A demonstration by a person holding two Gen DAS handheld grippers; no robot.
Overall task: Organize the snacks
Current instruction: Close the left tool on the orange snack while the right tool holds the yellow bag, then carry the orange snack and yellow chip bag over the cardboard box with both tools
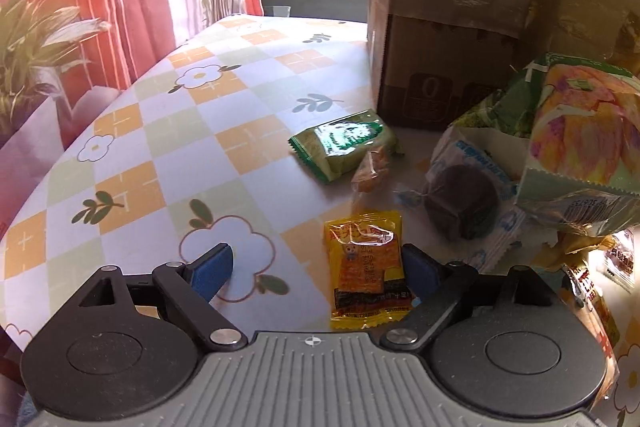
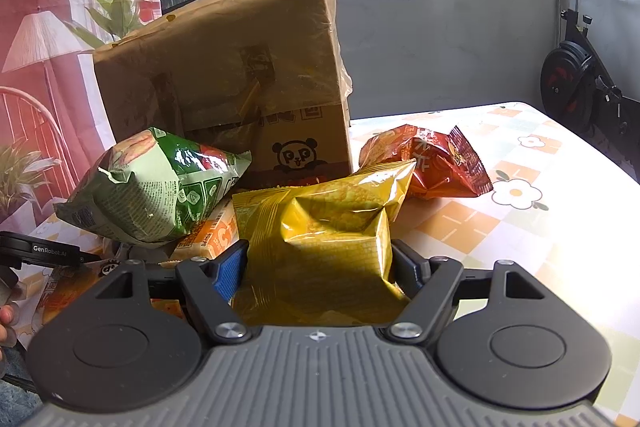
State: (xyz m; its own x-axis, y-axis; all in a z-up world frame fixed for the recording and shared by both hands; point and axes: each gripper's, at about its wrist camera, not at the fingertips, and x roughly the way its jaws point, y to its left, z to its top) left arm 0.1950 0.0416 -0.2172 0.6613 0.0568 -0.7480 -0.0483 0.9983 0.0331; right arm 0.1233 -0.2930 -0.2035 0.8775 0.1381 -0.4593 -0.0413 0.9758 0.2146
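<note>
In the left wrist view my left gripper (image 1: 316,257) hangs open low over the flowered tablecloth (image 1: 160,147). A small yellow snack packet (image 1: 366,267) lies flat between its blue pads, close against the right one; the left pad is well clear of it. Further off lie a small green packet (image 1: 344,147), an orange wrapped sweet (image 1: 370,171) and a dark round cake in clear wrap (image 1: 464,203). In the right wrist view my right gripper (image 2: 320,251) is shut on a big yellow chip bag (image 2: 320,211), with both pads pressing its sides.
An opened cardboard box (image 2: 240,75) stands behind the snacks. A green chip bag (image 2: 152,187) leans on an orange packet (image 2: 208,239), and a red chip bag (image 2: 432,163) lies to the right of the box. The table's left edge (image 1: 60,155) curves near a potted plant (image 1: 32,47). An exercise bike (image 2: 580,79) stands beyond the table.
</note>
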